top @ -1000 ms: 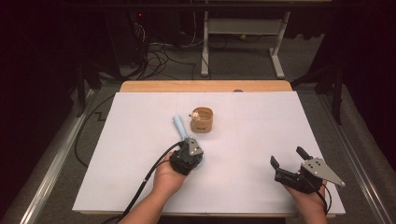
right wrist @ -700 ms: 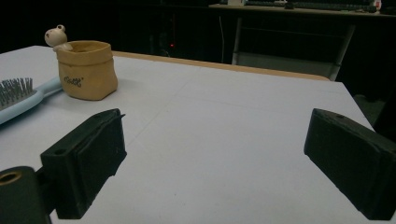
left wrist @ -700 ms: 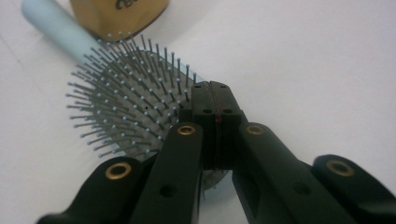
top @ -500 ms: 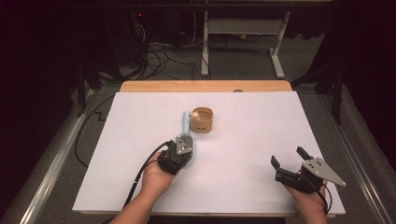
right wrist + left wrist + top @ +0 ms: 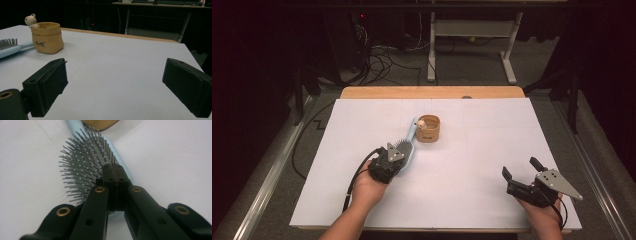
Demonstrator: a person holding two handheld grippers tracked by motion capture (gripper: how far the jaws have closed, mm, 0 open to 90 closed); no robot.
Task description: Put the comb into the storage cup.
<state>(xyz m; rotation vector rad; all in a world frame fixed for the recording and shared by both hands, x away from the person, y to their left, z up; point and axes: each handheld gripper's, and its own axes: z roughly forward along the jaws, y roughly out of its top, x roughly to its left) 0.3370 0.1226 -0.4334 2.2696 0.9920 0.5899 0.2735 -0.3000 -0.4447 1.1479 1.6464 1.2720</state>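
Two grippers are working over the white bench [image 5: 362,125] in the high view: the left gripper [image 5: 399,155] is sitting over the bristle head of a pale blue hairbrush [image 5: 408,142], whose handle is lying against a small tan pot [image 5: 428,129], while the right gripper [image 5: 522,172] is hovering near the front right corner, well apart from both. In the left gripper view, the jaws are pressing together, clenched with nothing between them, tips resting over the hairbrush [image 5: 85,167] bristles. In the right gripper view, the black jaws are standing wide and released, with the tan pot [image 5: 47,37] and a hairbrush [image 5: 15,48] lying far off at the left.
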